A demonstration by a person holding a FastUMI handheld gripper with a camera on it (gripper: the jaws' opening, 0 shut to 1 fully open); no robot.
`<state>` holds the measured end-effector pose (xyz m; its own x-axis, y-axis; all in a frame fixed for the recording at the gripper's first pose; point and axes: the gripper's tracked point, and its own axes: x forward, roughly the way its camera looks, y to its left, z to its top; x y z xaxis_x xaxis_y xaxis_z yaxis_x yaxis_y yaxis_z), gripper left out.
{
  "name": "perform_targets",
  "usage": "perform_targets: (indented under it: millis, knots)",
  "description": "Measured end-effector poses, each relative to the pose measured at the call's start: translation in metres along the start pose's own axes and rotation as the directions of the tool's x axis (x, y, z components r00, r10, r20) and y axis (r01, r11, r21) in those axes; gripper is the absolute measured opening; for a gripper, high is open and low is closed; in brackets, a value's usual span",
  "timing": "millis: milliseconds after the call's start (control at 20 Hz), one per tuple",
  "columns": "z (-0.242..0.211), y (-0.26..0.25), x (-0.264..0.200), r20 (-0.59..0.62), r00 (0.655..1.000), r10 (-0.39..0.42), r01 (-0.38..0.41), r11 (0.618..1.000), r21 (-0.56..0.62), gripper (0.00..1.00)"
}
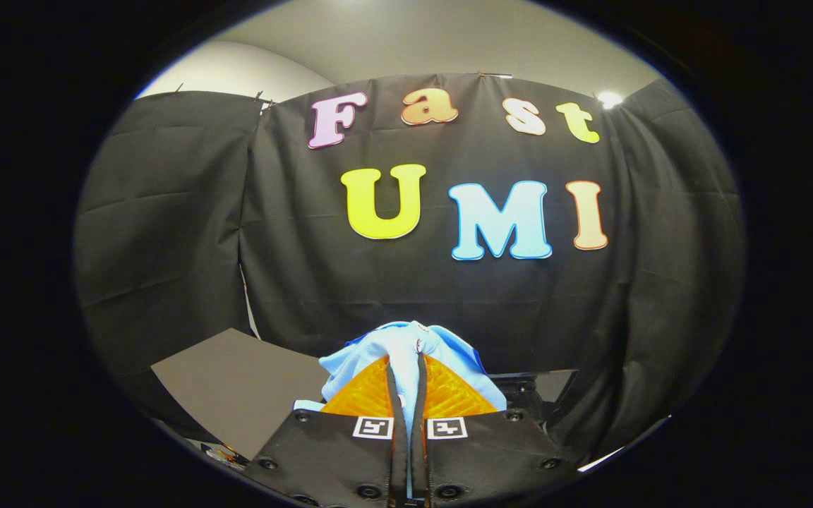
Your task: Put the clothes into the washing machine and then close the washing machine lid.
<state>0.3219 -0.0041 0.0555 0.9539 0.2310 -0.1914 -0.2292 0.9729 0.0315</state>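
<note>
We hold the cloth (406, 346), a light blue garment, low in the middle of the frame, where the gripper (408, 384) has its fingers pressed together on a thin fold of it. We think this fold can slip out if we swing fast, because most of the fabric hangs free ahead of the fingers. A grey board (237, 384) lies at the lower left, and the black wall (449, 296) stands beyond, but we cannot tell where the washer is.

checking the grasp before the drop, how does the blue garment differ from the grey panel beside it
The blue garment is soft and bunched, pinched between both fingers of the claw; the grey panel is flat and stiff, lying untouched to one side of the fingers. The garment is pale blue and creased, while the panel is plain dull grey and smooth. Both sit in front of the black cloth wall.
</note>
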Motion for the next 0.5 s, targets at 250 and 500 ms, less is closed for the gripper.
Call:
perform_targets:
  millis: [250, 500]
  knots:
    - [-0.026, -0.029, 0.002, -0.033, 0.999, -0.043, 0.044, 0.999, 0.003, 0.04]
    - [-0.057, -0.051, 0.011, -0.075, 0.995, -0.070, 0.071, 0.997, 0.017, 0.04]
